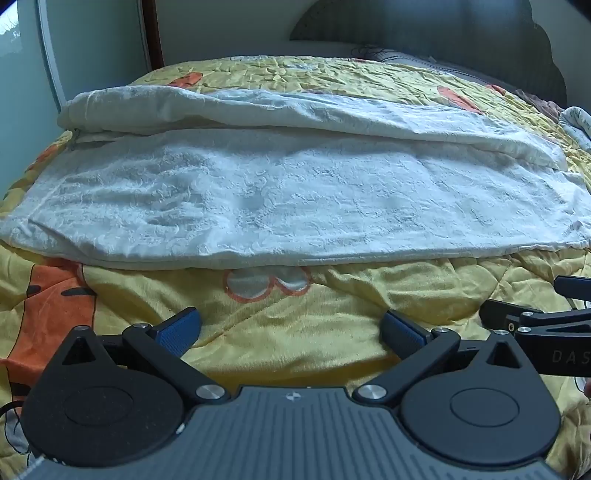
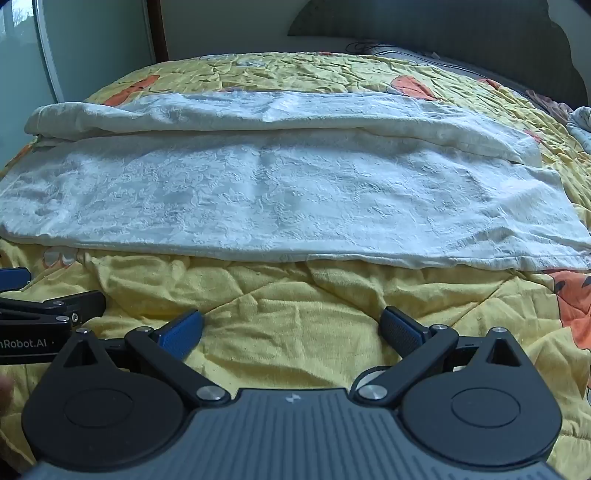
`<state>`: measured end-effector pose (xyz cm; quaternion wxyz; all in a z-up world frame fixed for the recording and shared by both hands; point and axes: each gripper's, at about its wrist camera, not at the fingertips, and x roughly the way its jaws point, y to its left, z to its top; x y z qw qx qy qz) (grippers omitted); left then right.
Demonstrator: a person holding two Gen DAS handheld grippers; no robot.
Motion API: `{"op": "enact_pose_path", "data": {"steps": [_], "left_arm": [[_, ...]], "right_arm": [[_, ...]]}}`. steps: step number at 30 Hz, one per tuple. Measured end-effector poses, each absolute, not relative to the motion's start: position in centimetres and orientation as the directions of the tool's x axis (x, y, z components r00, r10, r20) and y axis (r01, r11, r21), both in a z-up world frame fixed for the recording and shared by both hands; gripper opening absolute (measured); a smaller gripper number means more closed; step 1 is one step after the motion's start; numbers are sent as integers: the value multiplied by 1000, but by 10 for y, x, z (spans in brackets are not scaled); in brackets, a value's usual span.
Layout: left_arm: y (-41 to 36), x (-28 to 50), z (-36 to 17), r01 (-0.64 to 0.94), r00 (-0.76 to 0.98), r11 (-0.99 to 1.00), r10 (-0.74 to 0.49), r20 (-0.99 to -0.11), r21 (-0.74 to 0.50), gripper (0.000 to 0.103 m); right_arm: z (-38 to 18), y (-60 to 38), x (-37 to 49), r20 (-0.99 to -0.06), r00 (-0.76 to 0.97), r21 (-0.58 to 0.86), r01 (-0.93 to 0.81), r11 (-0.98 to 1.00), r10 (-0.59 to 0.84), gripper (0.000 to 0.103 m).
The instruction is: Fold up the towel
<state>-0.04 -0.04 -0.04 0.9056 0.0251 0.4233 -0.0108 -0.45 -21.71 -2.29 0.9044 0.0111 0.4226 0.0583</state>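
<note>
A white textured towel [image 1: 280, 199] lies spread wide across the yellow quilt, its far long side rolled over toward me into a thick fold [image 1: 258, 110]. The right wrist view shows the same towel [image 2: 280, 199] with that fold [image 2: 280, 114] at the back. My left gripper [image 1: 291, 328] stands open above bare quilt, a short way in front of the towel's near edge, with nothing between its blue pads. Beside it, my right gripper [image 2: 291, 326] is also open and empty, equally short of the near edge. Each gripper shows at the edge of the other's view.
The bed carries a yellow quilt [image 1: 332, 306] with orange cartoon prints. A grey headboard [image 1: 424, 26] and a pillow [image 1: 406, 59] lie at the back. A glass door and wall [image 1: 74, 44] stand to the left. A crumpled cloth [image 1: 576, 122] sits at the right edge.
</note>
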Motion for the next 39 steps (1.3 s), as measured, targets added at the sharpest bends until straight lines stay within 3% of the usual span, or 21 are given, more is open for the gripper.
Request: {"op": "enact_pose_path", "data": {"steps": [39], "left_arm": [[-2,-3,2,43,665,998,2,-747,40,103]], "right_arm": [[-23,-218,-12,-729,676,68,-89,994,111,103]]}}
